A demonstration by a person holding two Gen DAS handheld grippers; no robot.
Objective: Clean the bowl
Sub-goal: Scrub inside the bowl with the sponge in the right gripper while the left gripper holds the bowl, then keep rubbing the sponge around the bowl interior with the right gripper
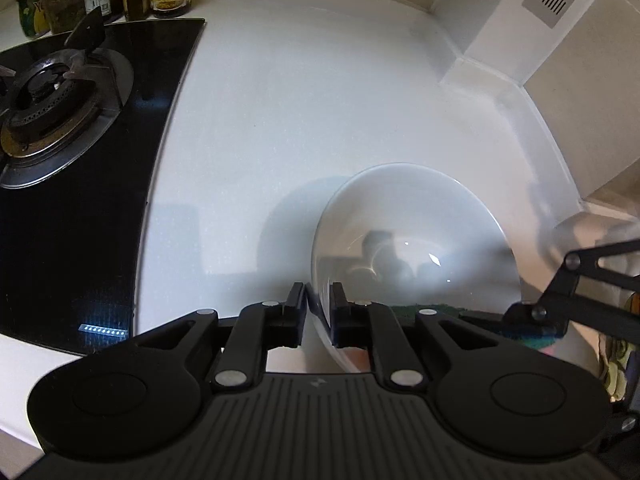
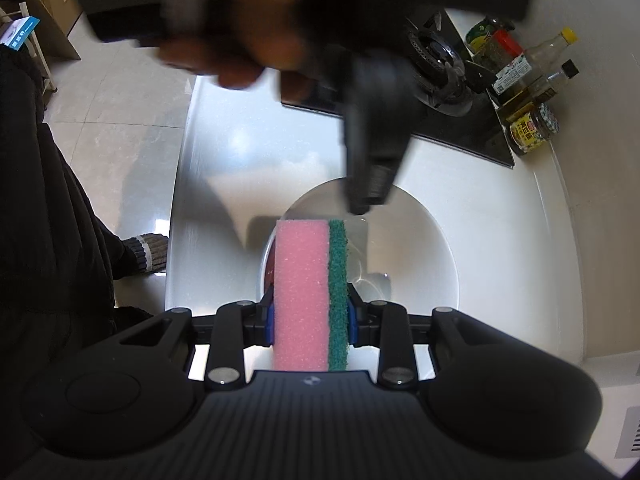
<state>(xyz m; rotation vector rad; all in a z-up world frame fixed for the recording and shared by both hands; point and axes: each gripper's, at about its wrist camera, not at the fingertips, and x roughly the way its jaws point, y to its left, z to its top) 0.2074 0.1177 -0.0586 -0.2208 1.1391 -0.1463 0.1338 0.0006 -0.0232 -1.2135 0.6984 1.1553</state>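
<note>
Pinching bowl (image 1: 412, 240) rim on bench (image 1: 280, 100) in left gripper (image 1: 318, 316), jaws narrow | right gripper (image 2: 310, 316) clamping sponge (image 2: 310, 292) | I'm risking rim slipping, bowl tipping under scrubbing.

Left gripper (image 1: 318, 312): matte black, two round knuckle housings at the near corners, ribbed grey-black body plate with a small pale logo at its far edge. Linkage bars black, silver round pivot pins at each joint. Fingers (image 1: 294, 312) short, black, blocky.

Right gripper (image 2: 310, 318): same build, black ribbed body, same logo, silver pins, hollow triangular cutouts in the outer links. Blue pads (image 2: 270, 322) on the inner finger faces.

Person: black padded sleeve (image 2: 48, 216) on the left side of the right wrist view, a dark striped knit slipper or sock (image 2: 150, 252) below it.
</note>
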